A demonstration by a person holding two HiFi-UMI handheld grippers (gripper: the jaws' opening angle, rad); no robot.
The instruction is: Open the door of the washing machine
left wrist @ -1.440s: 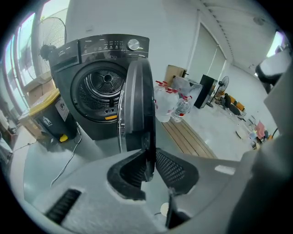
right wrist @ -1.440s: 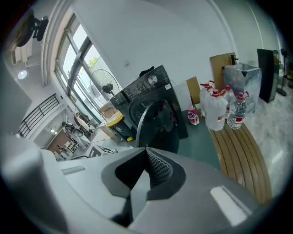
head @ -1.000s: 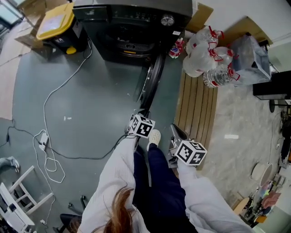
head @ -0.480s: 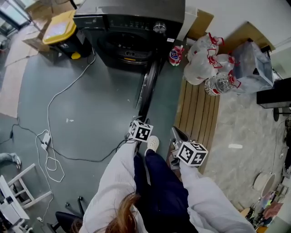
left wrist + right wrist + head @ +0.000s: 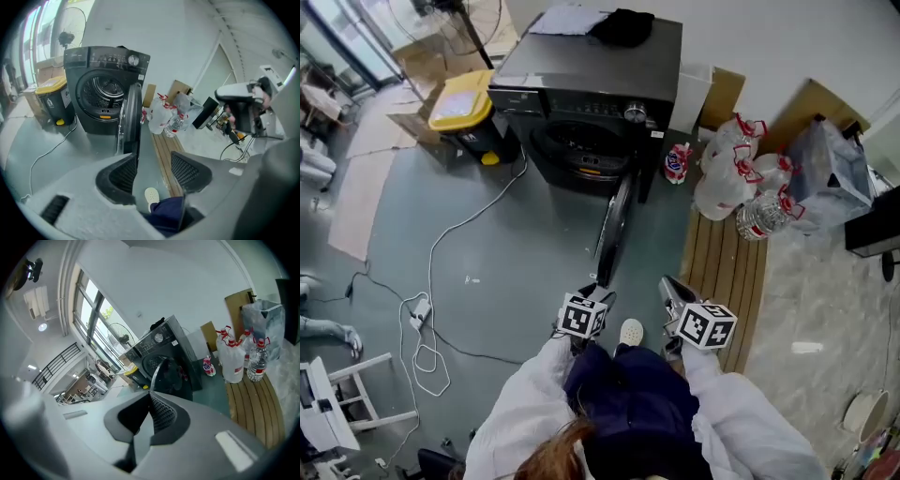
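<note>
1. Our left gripper (image 5: 153,159) is released. Its jaws have just been opening and stand wide apart, with nothing held between them. Through the gap we see only the grey floor (image 5: 506,253), a white shoe (image 5: 151,198) and a dark trouser leg (image 5: 166,211).
2. The door (image 5: 131,117) of the washing machine (image 5: 591,89) stands open, edge-on to us and directly ahead of the left gripper. Its near edge rises just beyond the tip of the left jaw, and no pad presses on it. We cannot tell whether the jaw tip and the door touch.
3. The washing machine sits well ahead of both grippers. Its round drum opening (image 5: 581,145) is uncovered, ahead and to the left of the left gripper, with the door hinged on the opening's right side.
4. Our right gripper (image 5: 150,397) is clenched: its jaws meet at the tips with nothing between them. It is just to the right of the left gripper, and the door's dark round face lies ahead of it, apart from the jaws.
5. A slatted wooden board (image 5: 722,272) lies on the floor ahead and right of the right gripper. Large water bottles (image 5: 727,183) stand beyond its far end.
6. To the left of the left gripper a white cable (image 5: 441,253) trails across the floor. Far ahead on that side, a yellow-lidded bin (image 5: 464,103) stands beside the machine.
</note>
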